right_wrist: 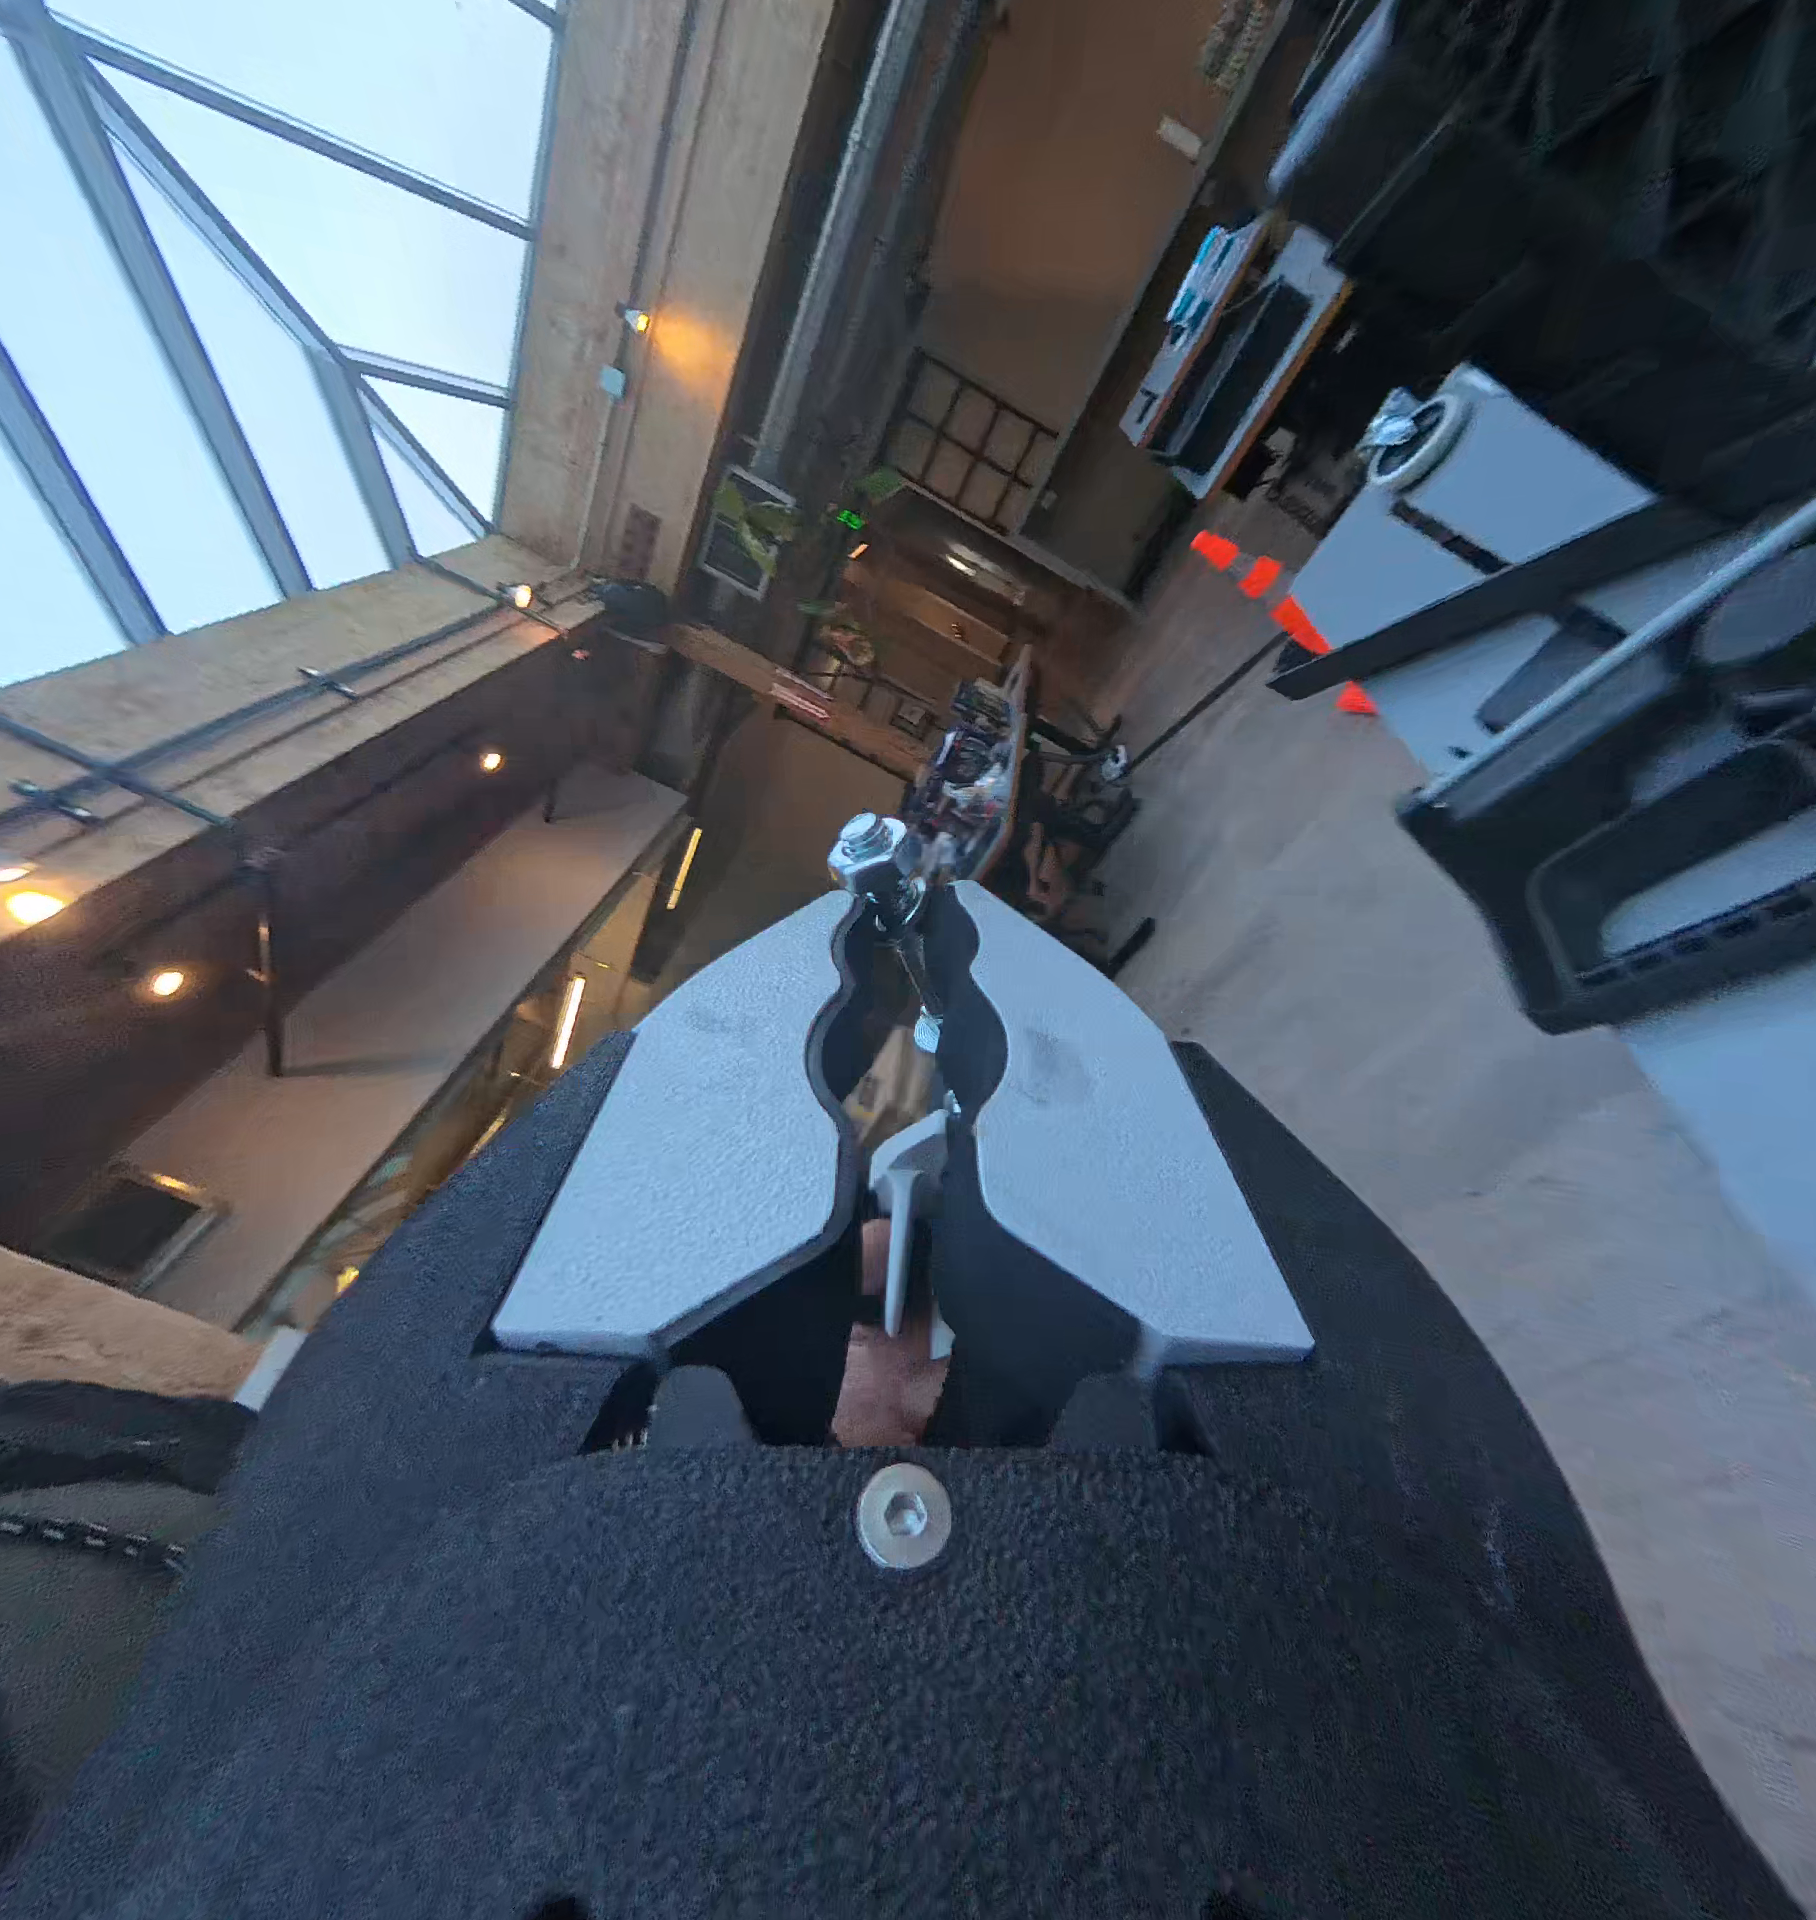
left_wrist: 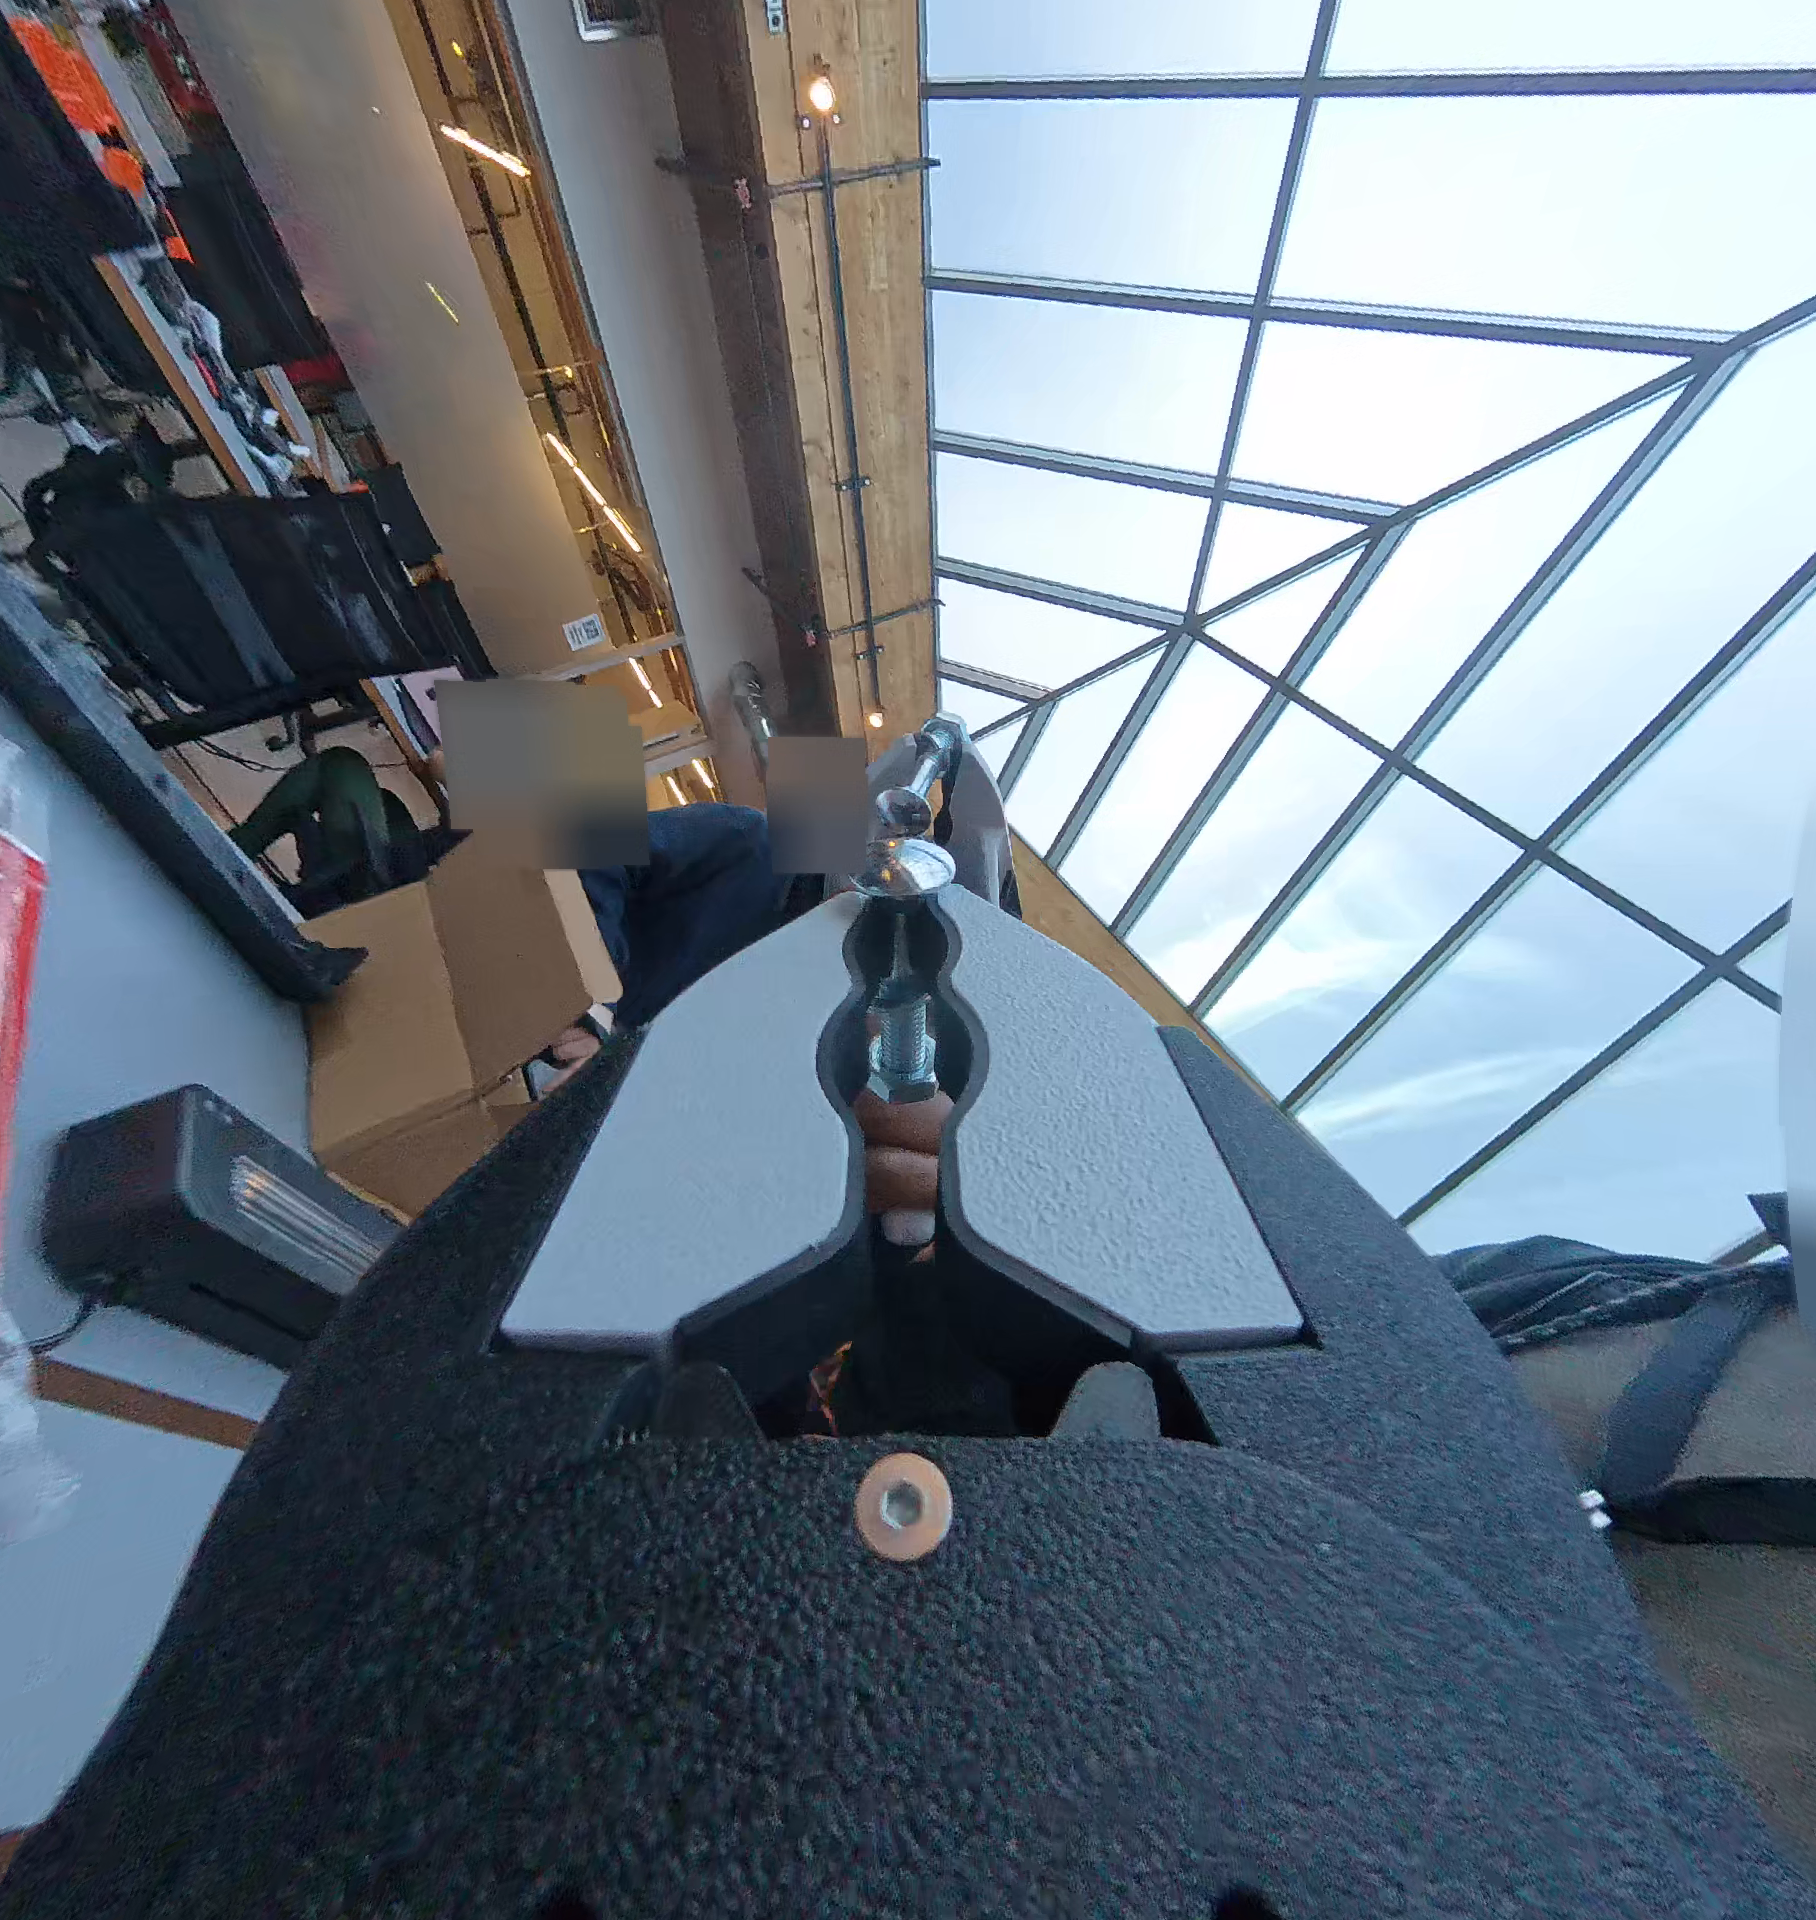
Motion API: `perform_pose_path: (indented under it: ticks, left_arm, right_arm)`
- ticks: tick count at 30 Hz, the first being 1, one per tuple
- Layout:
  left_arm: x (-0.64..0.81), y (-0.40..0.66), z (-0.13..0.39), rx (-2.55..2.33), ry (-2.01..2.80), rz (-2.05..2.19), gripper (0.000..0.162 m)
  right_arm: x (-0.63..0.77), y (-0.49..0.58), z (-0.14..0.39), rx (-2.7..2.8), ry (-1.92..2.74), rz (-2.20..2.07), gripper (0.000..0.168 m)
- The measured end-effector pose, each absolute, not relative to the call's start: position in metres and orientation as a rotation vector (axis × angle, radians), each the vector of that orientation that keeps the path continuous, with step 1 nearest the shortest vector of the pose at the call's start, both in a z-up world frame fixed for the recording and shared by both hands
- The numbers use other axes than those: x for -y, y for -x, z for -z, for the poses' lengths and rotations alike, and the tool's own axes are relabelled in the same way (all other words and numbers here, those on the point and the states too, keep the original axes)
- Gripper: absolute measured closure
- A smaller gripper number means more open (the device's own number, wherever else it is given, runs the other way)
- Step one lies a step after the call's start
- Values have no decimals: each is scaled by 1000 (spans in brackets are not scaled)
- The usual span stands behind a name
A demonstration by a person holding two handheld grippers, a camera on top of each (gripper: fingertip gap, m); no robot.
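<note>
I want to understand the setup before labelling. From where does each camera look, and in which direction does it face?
Left wrist view: sits on the left gripper, faces along its fingers, tilted up toward the skylight; gripper shut on a threaded bolt; a person's fingers show behind.
Right wrist view: sits on the right gripper, faces a high workshop hall and floor; gripper shut on a bolt with nut.
Shared: both show glazed roof and wooden beams.

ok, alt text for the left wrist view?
The left gripper is shut on a threaded bolt, whose domed head pokes out past the grey fingertips. Behind it are a glass skylight, a wooden beam and cardboard boxes.
</note>
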State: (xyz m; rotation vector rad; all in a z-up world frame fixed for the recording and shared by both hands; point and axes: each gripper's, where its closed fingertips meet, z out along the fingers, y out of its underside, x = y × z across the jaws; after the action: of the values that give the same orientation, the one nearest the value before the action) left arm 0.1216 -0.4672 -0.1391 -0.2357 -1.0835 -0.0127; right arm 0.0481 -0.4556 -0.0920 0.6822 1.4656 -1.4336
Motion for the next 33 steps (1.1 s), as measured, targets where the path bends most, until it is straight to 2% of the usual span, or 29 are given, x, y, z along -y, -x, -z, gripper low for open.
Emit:
perform_pose_path:
  ticks: [7,12,20,33]
  left_arm:
    - [578,-218,123,1094,193,-151,155]
    - [639,-243,139,1100,73,-206,155]
    - [755,-220,173,1178,31,-203,155]
    - [948,-165,198,1228,59,-143,155]
  right_arm:
    - [572,-135,92,-1463,-559,1383,154]
    - [636,-149,107,-1558,-499,1381,155]
    - [747,-136,166,-1820,-386,1458,155]
    - [914,-123,214,-1961,-331,1390,155]
